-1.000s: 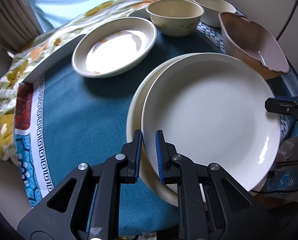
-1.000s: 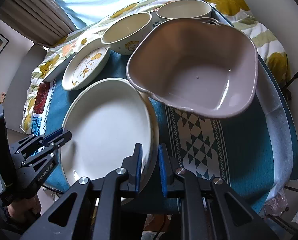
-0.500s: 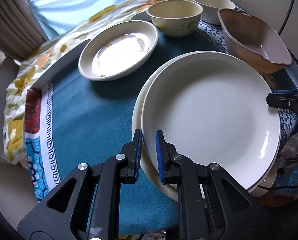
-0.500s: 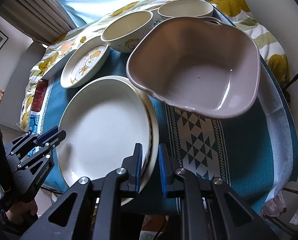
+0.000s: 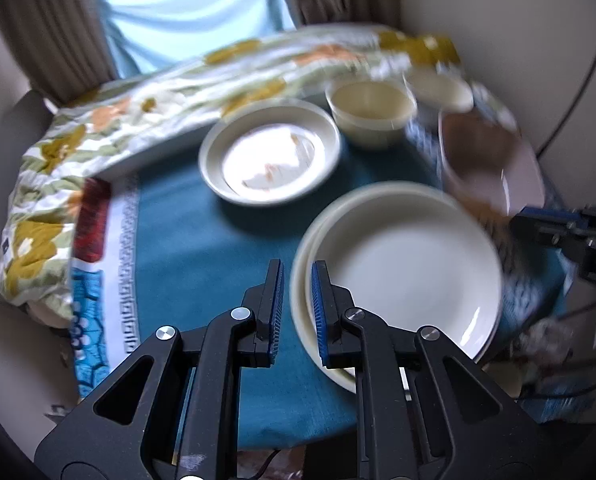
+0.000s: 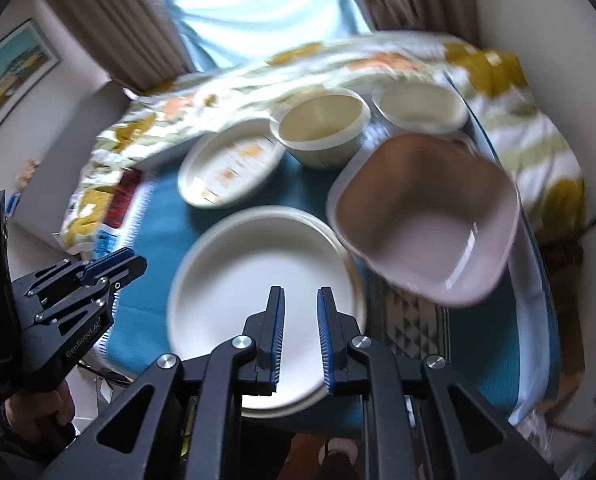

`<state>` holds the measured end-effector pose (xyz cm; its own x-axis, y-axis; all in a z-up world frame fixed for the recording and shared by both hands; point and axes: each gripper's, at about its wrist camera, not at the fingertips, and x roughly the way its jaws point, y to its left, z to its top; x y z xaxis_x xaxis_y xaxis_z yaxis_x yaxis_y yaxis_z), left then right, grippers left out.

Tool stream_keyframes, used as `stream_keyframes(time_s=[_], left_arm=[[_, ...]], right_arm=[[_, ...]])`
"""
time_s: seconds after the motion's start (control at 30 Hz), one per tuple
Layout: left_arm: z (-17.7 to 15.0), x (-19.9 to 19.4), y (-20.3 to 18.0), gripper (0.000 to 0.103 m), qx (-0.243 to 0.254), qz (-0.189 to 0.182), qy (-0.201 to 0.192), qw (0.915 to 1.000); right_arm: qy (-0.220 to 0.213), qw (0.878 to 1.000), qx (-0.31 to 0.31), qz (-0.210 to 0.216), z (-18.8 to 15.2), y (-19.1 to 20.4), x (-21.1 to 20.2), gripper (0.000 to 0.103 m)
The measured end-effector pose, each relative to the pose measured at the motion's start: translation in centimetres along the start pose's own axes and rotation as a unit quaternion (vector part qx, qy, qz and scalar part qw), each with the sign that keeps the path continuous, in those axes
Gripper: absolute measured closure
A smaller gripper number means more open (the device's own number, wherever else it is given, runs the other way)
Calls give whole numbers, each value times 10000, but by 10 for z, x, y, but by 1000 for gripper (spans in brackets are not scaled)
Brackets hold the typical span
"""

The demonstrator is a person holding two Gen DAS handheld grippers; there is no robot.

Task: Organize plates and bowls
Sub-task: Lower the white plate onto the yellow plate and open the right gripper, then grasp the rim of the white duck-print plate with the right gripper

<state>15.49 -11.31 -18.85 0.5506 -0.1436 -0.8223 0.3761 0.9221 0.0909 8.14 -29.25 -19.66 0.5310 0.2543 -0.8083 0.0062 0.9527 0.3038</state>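
Observation:
Two large white plates (image 5: 409, 264) lie stacked on the teal cloth, also in the right wrist view (image 6: 258, 280). My left gripper (image 5: 296, 312) is slightly open and empty, lifted back from the stack's near-left rim. My right gripper (image 6: 301, 334) is slightly open and empty, above the stack's near edge. A small patterned plate (image 5: 272, 156) lies behind the stack. A cream bowl (image 5: 371, 112), a white bowl (image 5: 437, 88) and a mauve square bowl (image 6: 425, 216) stand behind and to the right.
A floral quilt (image 5: 138, 100) is bunched along the back and left of the table. The teal cloth (image 5: 202, 256) covers the table's left half. A wall (image 6: 537, 40) stands close on the right. Curtains and a window are behind.
Both grippers have let go of the top plate, opened slightly and pulled up and back. The plate now rests on the lower plate.

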Motion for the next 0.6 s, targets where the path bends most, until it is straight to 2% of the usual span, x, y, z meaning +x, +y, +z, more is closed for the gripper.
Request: stream_keyframes(time_s=[0.07,0.1,0.13,0.17,0.2,0.23,0.27,0.37,0.5,0.6], left_arm=[[9,-17,10,58,-172,41,-200,9996],[14,-25,16,16,-271,78,-331,9991],[17,-34,22,0,-361,93,-522,9979],[20,-46,29,0,-448,80,-813,9957],[24,-55,36,0,-500,50,-1010,9936],[28,-58,42,0,-517,34,-1047,9932],[33,-58,50,0,-538,27,-1047,9930],[49,-51,77,0,-659,-71,-1029,9925],[77,-24,118,0,-738,-365,-841,9931],[97,9,140,0,-619,-574,-520,9951]], right_arm=[[-143,9996,-191,174,10,11,-9,88],[-207,9992,-245,220,15,15,-12,88],[-284,9987,-331,268,21,22,-15,83],[-327,9983,-402,277,25,26,-17,76],[-386,9976,-501,274,32,33,-19,52],[-418,9971,-565,282,37,39,-19,16],[-444,9967,-610,299,41,44,-18,3],[-526,9961,-619,339,63,57,-7,0],[-46,9986,-369,375,88,63,27,0],[34,9997,-9,241,104,65,54,0]])
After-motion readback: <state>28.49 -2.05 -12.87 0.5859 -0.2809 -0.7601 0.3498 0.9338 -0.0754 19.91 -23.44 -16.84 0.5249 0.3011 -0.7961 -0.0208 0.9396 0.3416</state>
